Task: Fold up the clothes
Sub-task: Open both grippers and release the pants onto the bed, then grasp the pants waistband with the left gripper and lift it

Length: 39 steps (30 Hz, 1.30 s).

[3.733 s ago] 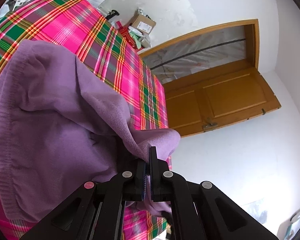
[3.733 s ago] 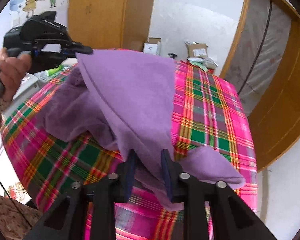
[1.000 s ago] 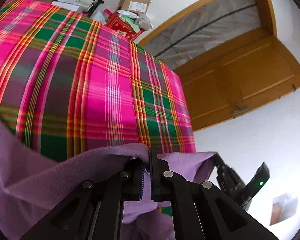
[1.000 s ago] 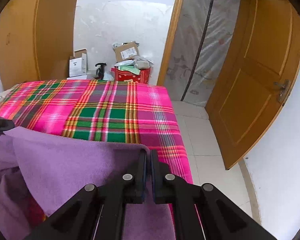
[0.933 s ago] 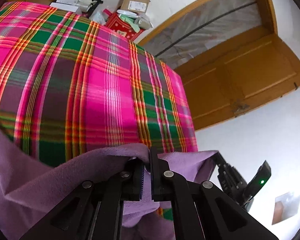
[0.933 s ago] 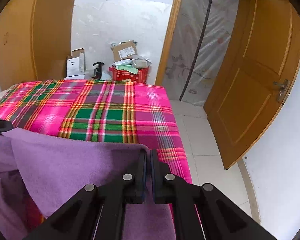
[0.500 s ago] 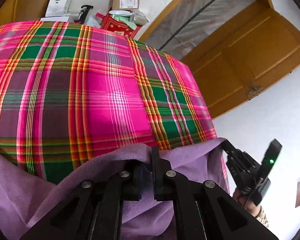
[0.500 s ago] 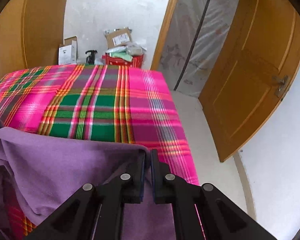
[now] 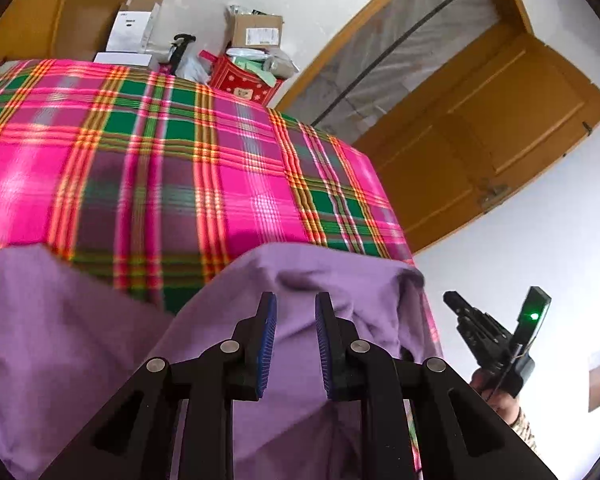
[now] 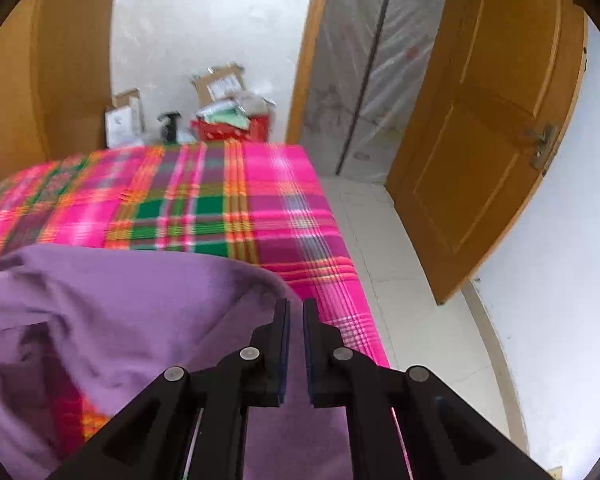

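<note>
The purple garment lies slack on the near part of the pink and green plaid table. My left gripper hovers just over it, open, with nothing between its blue pads. In the left wrist view my right gripper is held by a hand at the table's right edge, its tip a little off the garment's rounded corner. In the right wrist view the garment ends in a fold at the tips of my right gripper. Its jaws stand almost together and no cloth shows pinched between them.
Cardboard boxes and a red box are piled on the floor behind the table's far edge. An open wooden door and a plastic-covered doorway stand to the right. White floor tiles run along the table's right side.
My left gripper has opened and let go of the garment. The cloth, held up taut between both grippers before, has dropped onto the table. The corner has come away from my right gripper.
</note>
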### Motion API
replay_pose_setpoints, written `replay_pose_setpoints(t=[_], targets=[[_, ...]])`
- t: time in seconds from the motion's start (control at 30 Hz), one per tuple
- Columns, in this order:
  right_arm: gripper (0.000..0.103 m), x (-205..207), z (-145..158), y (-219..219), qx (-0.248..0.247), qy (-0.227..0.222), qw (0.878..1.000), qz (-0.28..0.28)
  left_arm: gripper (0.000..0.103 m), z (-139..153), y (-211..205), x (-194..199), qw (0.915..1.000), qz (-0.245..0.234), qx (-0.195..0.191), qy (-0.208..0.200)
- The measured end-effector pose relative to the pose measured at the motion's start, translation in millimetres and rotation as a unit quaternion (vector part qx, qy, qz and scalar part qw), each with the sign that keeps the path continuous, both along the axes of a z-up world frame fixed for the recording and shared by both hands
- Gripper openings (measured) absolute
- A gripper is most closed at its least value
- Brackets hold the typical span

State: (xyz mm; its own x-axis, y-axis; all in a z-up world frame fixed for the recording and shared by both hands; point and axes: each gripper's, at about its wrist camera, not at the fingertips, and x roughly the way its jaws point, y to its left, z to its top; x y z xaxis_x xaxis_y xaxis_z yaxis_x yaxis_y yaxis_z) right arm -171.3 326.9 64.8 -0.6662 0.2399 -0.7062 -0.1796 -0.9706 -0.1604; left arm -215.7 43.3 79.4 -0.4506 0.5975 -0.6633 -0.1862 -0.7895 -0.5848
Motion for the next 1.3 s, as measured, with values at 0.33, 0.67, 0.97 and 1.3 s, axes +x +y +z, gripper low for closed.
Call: replay_pose_setpoints(t=[0.33,0.67,0.97,1.3], targets=[[0.015,94,44,-82,-0.035,0.048,0.993,0.104,0.020,2,-88,87,0.9982,0.046,-0.038,-0.002],[0.025,165,21,-213,-0.097,0.006,0.958,0.271,0.020,-18,-206,173,0.9842,0.170,-0.042,-0.025],[0.035,201,-24,-330,-0.115,-0.039,0.914,0.387,0.020,-58,-242,207,0.9780,0.195,0.005,-0.075],[0.054,223,-48,-403,-0.073,-0.047,0.894,0.439,0.033,-61,-258,167,0.9794,0.189,0.053,-0.050]])
